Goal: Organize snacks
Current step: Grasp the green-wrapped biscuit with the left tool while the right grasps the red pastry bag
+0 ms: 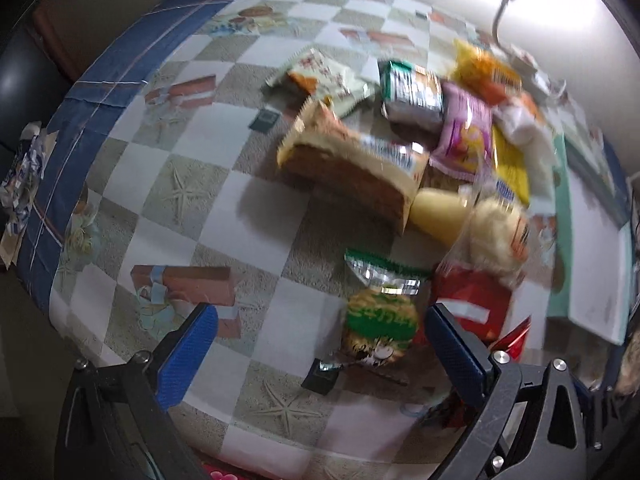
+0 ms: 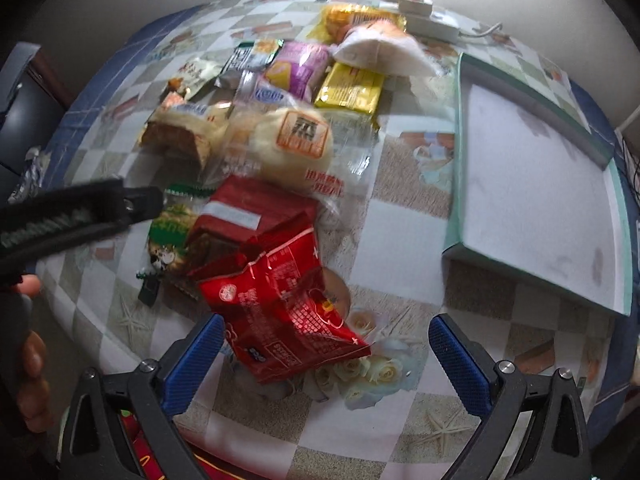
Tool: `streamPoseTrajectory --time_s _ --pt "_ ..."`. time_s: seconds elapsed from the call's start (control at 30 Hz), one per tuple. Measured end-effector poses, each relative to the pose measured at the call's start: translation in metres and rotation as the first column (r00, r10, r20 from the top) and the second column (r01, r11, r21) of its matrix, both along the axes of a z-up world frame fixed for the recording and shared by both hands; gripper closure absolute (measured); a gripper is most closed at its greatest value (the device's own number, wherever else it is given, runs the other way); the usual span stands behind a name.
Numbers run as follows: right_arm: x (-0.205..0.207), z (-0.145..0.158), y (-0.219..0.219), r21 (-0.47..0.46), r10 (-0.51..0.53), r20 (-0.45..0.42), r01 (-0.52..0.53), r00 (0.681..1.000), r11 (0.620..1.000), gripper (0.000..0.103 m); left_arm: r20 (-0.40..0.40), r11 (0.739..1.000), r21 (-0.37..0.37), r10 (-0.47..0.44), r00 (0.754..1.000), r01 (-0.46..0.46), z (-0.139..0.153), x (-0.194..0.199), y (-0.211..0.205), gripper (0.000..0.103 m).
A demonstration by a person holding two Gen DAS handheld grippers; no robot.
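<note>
Both tools gape wide, left and right, over jumbled snack packets beside tray.

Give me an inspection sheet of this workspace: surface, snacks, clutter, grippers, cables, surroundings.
Surface: table under a checkered cloth printed with starfish and flowers, blue border.
Job's things: snack pile at mid-table; nearest the right gripper lies a red packet, behind it a red box, a round bun in clear wrap, a sliced cake, a yellow packet and a purple packet. A green-edged box lid lies empty to the right.
Clutter: small dark tags on the cloth.
Grippers: left gripper open, over the green noodle packet; right gripper open, around the red packet's near end.
Cables: power strip with white cord at the far edge.
Surroundings: pale wall; dark chair at left.
</note>
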State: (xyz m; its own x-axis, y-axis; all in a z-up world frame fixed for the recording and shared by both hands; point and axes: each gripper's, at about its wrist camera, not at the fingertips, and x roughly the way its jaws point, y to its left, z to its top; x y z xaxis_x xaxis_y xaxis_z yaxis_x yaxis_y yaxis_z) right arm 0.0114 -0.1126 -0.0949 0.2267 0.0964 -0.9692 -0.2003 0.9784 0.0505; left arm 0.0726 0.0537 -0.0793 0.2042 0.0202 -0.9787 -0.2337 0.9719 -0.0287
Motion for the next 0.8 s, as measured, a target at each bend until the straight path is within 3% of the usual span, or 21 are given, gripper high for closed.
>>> streamPoseTrajectory --time_s 0.07,0.2,0.43,0.47,0.53,0.7,0.8 --pt "-0.004 -0.002 0.004 0.032 0.022 -0.007 -0.022 1.0 0.999 0.001 -0.016 1.0 -0.016 -0.011 1.0 0.011 -0.006 -0.001 -0.001 0.005" --pt "-0.004 -0.006 0.012 0.011 0.047 -0.007 -0.047 0.999 0.999 0.001 -0.034 0.999 -0.053 -0.008 0.999 0.006 -0.016 -0.002 -0.001 0.007" --pt "0.008 -0.032 -0.001 0.003 -0.019 -0.038 0.019 0.999 1.0 0.009 -0.06 0.996 -0.079 -0.051 0.997 0.046 -0.039 -0.001 -0.013 0.009" --pt "0.009 -0.034 -0.003 0.002 -0.024 -0.04 0.024 0.999 1.0 0.011 -0.066 0.996 -0.077 -0.06 0.996 0.055 -0.043 -0.001 -0.015 0.01" --pt "0.01 -0.036 -0.008 0.007 -0.034 -0.041 0.034 0.999 0.999 0.021 -0.079 0.995 -0.077 -0.071 0.994 0.065 -0.05 0.0 -0.018 0.025" --pt "0.015 -0.037 -0.016 0.026 -0.051 -0.04 0.052 0.998 0.998 0.029 -0.062 0.996 -0.068 -0.064 0.996 0.06 -0.055 -0.001 -0.02 0.029" --pt "0.019 -0.035 -0.019 0.042 -0.052 -0.041 0.053 0.998 0.998 0.041 -0.061 0.996 -0.06 -0.069 0.996 0.065 -0.052 -0.001 -0.023 0.03"
